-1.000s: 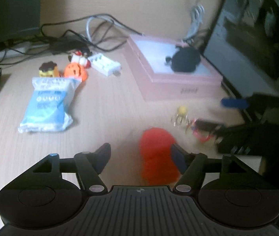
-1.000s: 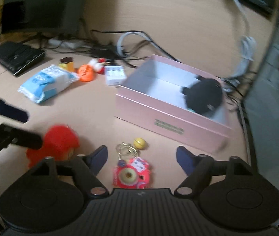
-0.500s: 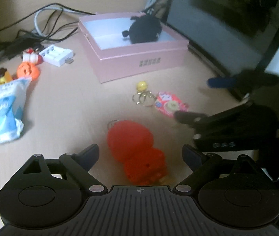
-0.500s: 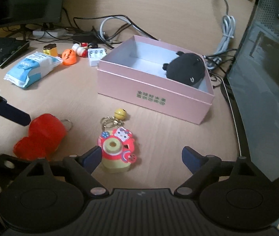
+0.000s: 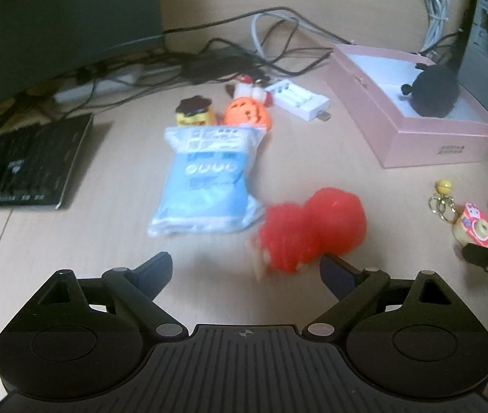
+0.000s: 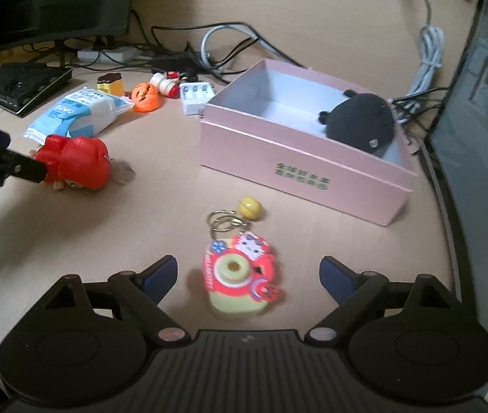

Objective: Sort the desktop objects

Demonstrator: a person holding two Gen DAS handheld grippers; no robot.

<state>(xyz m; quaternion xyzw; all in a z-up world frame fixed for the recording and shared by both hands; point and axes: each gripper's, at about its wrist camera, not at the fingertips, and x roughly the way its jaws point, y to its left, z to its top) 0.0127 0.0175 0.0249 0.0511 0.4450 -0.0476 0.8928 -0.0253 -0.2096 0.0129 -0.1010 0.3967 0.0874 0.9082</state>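
Note:
A red plush toy (image 5: 313,230) lies on the desk just beyond the right finger of my left gripper (image 5: 245,263), which is open with nothing between its fingers. In the right wrist view one left fingertip (image 6: 20,168) sits against the red toy (image 6: 75,163). My right gripper (image 6: 248,265) is open, and a camera-shaped keychain (image 6: 239,278) lies on the desk between its fingers, untouched. An open pink box (image 6: 299,158) stands behind it with a black plush (image 6: 361,124) inside.
A blue tissue pack (image 5: 206,186), an orange pumpkin toy (image 5: 247,113), a yellow pudding toy (image 5: 195,112) and a white charger (image 5: 299,101) lie mid-desk. A keyboard (image 5: 27,161) is at the left. Cables (image 5: 244,55) run along the back, and a dark case (image 6: 485,137) stands at the right.
The left jaws spread wide and let go of the red toy, which now lies nearer the tissue pack. The left view swung leftward. The right jaws widened around the keychain.

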